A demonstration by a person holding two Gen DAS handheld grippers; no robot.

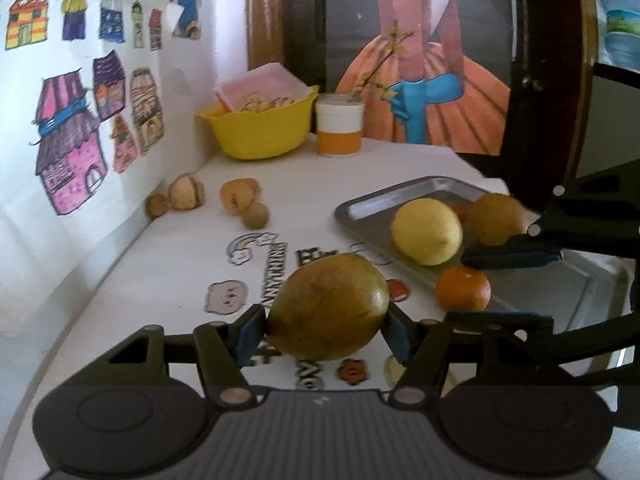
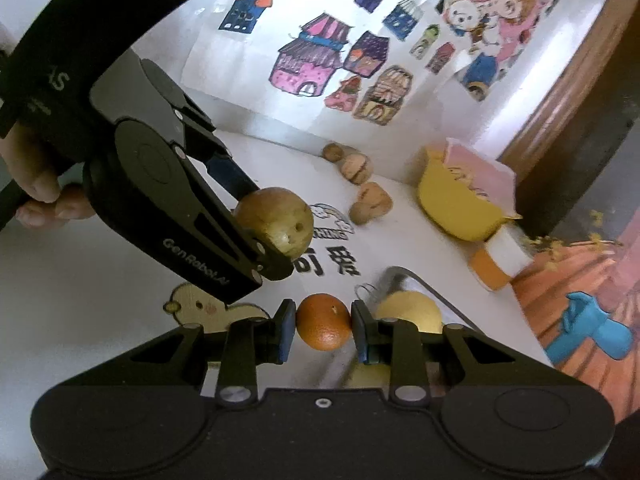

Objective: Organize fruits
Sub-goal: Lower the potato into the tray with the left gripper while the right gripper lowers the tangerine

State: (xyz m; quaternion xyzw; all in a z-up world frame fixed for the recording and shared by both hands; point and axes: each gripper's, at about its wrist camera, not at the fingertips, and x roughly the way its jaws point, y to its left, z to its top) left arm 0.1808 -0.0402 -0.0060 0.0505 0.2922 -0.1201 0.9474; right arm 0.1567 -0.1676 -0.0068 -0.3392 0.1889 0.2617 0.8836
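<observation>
White bench (image 1: 132,280) under wall drawings (image 1: 72,136); left tongs (image 1: 326,330) grip a greenish-brown mango (image 1: 328,306), right tongs (image 2: 324,326) an orange (image 2: 324,322) at five o'clock

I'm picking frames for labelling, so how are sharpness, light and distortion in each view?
Left wrist view: strong fisheye bending at the edges, the wall washed out by bright light, the held brown fruit fairly crisp, the yellow bowl softer. Right wrist view: tilted and bent, glare on the wall, the orange sharp.
</observation>
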